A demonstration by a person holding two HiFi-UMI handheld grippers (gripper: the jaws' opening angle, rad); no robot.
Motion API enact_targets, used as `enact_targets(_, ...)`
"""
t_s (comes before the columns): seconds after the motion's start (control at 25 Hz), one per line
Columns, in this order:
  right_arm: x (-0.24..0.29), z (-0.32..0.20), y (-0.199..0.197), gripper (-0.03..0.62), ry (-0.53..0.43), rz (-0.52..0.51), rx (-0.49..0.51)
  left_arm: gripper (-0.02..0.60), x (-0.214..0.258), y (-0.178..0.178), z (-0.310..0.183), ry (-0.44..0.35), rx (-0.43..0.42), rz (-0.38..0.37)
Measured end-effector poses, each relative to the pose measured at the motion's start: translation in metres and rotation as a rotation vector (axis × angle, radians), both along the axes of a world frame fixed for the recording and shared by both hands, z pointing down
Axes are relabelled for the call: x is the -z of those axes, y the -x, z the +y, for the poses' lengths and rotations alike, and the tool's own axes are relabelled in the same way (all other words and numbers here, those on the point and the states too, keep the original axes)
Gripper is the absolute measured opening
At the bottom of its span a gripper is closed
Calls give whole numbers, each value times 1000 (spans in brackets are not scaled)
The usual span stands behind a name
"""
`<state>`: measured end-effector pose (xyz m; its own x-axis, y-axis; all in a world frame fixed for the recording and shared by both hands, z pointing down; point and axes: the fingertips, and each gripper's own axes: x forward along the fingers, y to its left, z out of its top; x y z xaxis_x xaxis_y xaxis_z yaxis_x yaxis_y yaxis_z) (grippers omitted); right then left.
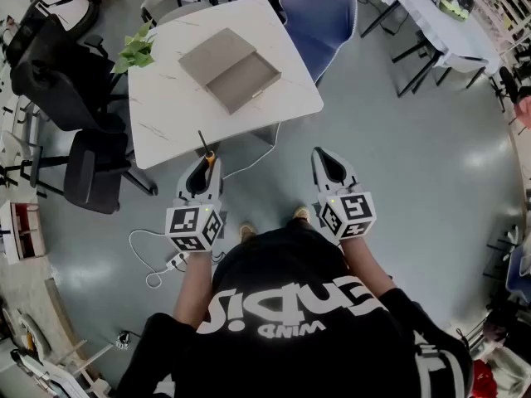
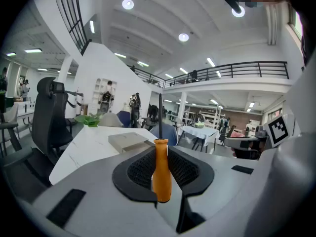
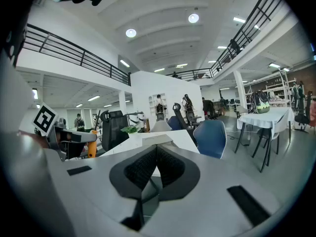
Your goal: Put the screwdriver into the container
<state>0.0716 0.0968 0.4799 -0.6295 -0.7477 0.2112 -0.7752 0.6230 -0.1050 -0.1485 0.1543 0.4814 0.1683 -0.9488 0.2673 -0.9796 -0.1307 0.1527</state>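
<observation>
My left gripper (image 1: 203,171) is shut on a screwdriver (image 2: 161,174) with an orange handle; its dark shaft (image 1: 201,142) sticks up past the jaws toward the table. The same screwdriver (image 3: 92,143) shows at the left of the right gripper view. A flat grey open container (image 1: 229,69) lies on the white table (image 1: 166,114), well ahead of both grippers, and appears as a grey box (image 2: 127,142) beyond the left jaws. My right gripper (image 1: 328,166) is shut with nothing between its jaws, held over the floor to the right of the left one.
A blue chair (image 1: 319,15) stands at the table's far right corner. Black office chairs (image 1: 58,81) crowd its left side, with a green plant (image 1: 133,54) at that edge. A white-clothed table (image 1: 440,19) is far right. A cable and power strip (image 1: 162,264) lie on the floor.
</observation>
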Motion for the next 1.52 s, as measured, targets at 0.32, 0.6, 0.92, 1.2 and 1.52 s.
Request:
enact_targets(0.32,-4,0,2,12,29,-39,62,86,2,-8,-2,13,5,0)
enact_targets(0.6,-5,-9,-9,12,49,-75,123,86,7,-17,-10,14,60,-6)
enact_targets(0.92,-14,-42,-44,12,70,-91,214,84,9,-50,-39,-11,150,-12)
enact_targets(1.2,-27,-72,-48,12,102,-94,238,84,13,-56,-50,-8,200,-11)
enact_targets(1.52,-33,-110,-29,12,107,-80,220,84,9,-28,-88,-7,191,13)
